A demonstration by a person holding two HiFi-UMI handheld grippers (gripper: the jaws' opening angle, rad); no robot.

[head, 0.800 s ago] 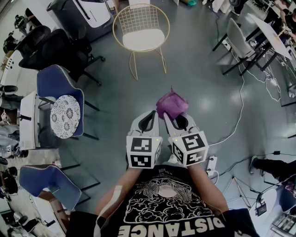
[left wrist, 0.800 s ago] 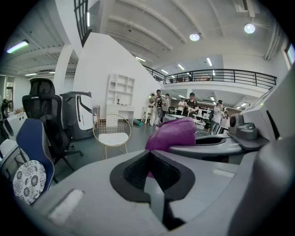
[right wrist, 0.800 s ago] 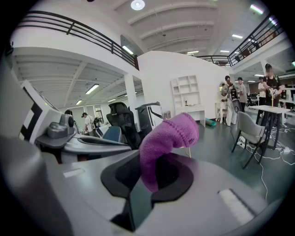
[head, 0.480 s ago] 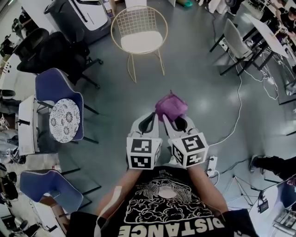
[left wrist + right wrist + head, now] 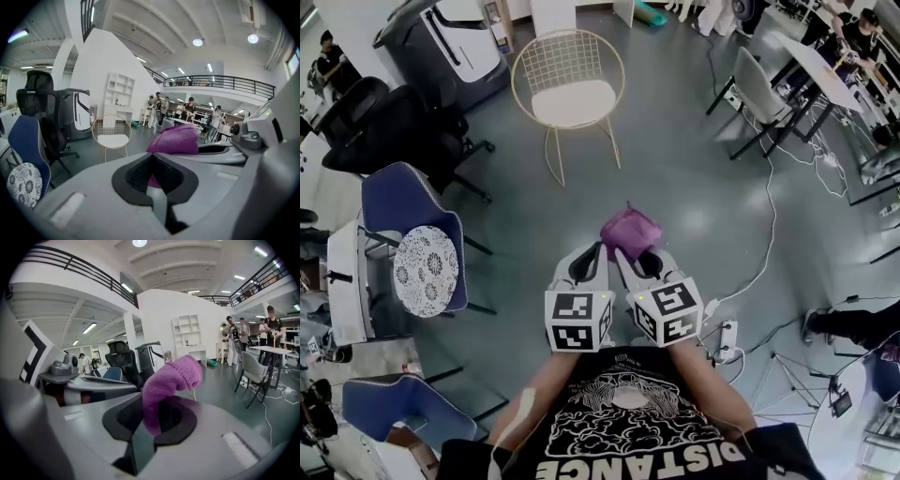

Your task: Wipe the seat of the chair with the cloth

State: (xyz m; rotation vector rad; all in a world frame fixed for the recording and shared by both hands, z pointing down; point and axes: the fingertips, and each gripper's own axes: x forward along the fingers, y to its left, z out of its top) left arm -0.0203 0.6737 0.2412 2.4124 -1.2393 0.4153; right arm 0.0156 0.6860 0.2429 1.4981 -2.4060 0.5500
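A gold wire chair (image 5: 570, 66) with a white seat (image 5: 573, 101) stands on the grey floor, well ahead of both grippers. It also shows small and far off in the left gripper view, as the gold chair (image 5: 111, 136). My right gripper (image 5: 627, 249) is shut on a purple cloth (image 5: 628, 229), which bunches up above its jaws. In the right gripper view the cloth (image 5: 172, 379) rises out of the right gripper (image 5: 156, 420). My left gripper (image 5: 589, 258) is held close beside it, shut with nothing in it. The left gripper (image 5: 153, 165) sees the purple cloth (image 5: 176, 139) just to its right.
Black office chairs (image 5: 389, 127) and a blue chair with a patterned cushion (image 5: 427, 267) stand to the left. Grey chairs and a table (image 5: 759, 80) are at the right, with cables (image 5: 772, 225) and a power strip (image 5: 727, 337) on the floor. People stand in the background (image 5: 187, 110).
The gold chair now sits lower and further left in the head view. Both grippers keep the same side-by-side pose, with the cloth still held.
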